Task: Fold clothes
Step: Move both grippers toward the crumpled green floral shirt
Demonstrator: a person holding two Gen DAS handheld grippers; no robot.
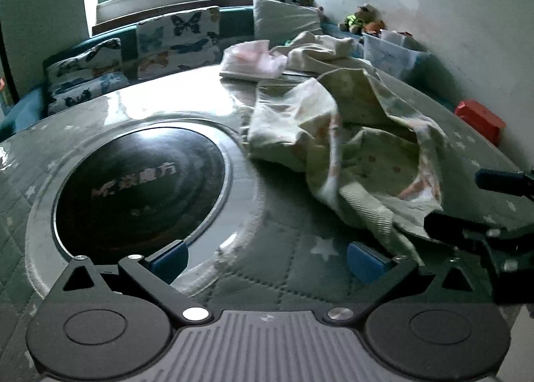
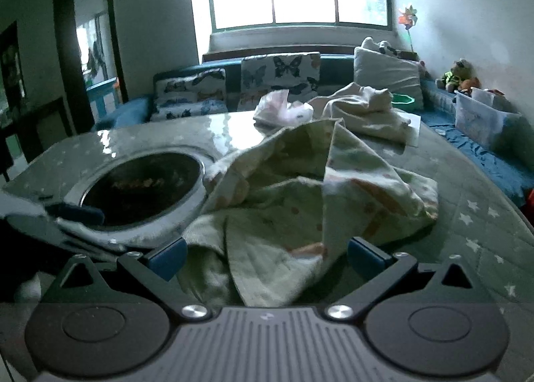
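- I see the left gripper (image 1: 267, 256) with its blue-padded jaws spread wide, gripping nothing; it hovers over the green quilted star-print table cover (image 1: 300, 268), beside the round black glass cooktop set in a metal ring (image 1: 140, 188).
- I see the right gripper (image 2: 267, 256) likewise spread wide; the crumpled pale green printed garment (image 2: 300, 201) lies between its fingers, whether touching them I cannot tell.
- That garment sits on the table right of the cooktop; a folded pink cloth (image 2: 283, 111) and a cream garment heap (image 2: 363, 108) lie at the far edge.
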